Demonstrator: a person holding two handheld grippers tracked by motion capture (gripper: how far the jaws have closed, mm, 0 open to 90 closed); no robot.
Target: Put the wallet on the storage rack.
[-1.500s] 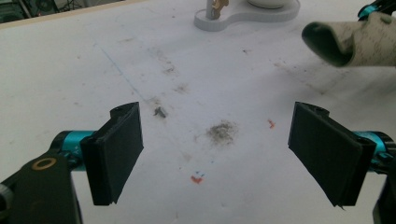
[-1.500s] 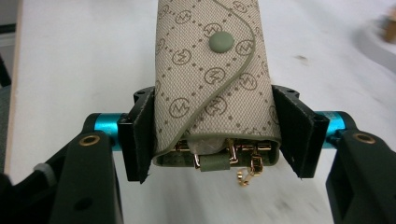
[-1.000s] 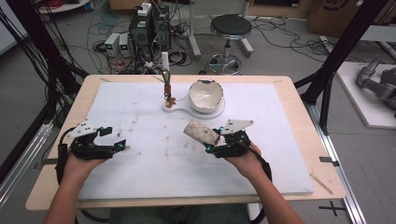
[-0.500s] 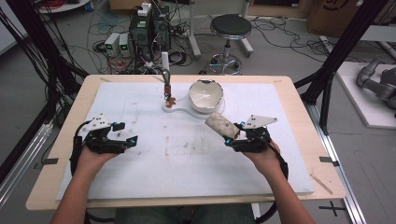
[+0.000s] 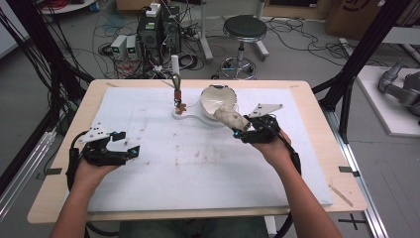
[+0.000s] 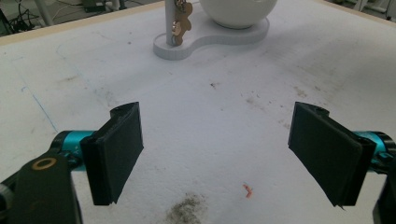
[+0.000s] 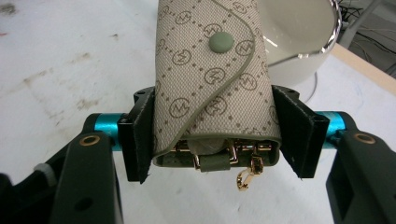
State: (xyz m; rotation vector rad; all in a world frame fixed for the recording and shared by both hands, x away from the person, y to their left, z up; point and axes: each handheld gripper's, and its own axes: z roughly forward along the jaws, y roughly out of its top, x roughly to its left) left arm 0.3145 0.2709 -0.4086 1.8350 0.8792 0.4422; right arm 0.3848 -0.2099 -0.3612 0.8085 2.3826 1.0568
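Beige patterned fabric, printed with round monograms and fastened by a green snap, makes up the key pouch [image 7: 212, 79] clamped between the jaws of the right gripper [image 7: 215, 135]. Both black pads press against its sides. Gold clips hang from its open lower end, facing the camera. In the high view the right gripper [image 5: 242, 130] holds the key pouch [image 5: 229, 117] above the white mat [image 5: 208, 168], its far end right beside the rim of the white bowl [image 5: 217, 100]; whether the two touch cannot be told.

The bowl sits on a white stand [image 5: 195, 115] at the far middle of the mat. A thin post rises from the stand's left end, and a brown tag [image 5: 181, 105] hangs on it. In the left gripper view the stand [image 6: 210, 39] and tag [image 6: 180, 23] appear at the top, well ahead of the jaws.

The left gripper [image 6: 217, 149] has its jaws wide apart with nothing between them, over bare, smudged mat [image 6: 210, 107]. From above, the left gripper [image 5: 130, 151] sits near the mat's left edge, well apart from the right one.

The mat covers a wooden table [image 5: 317, 114]. A black stool [image 5: 244, 27] stands on the floor beyond it.
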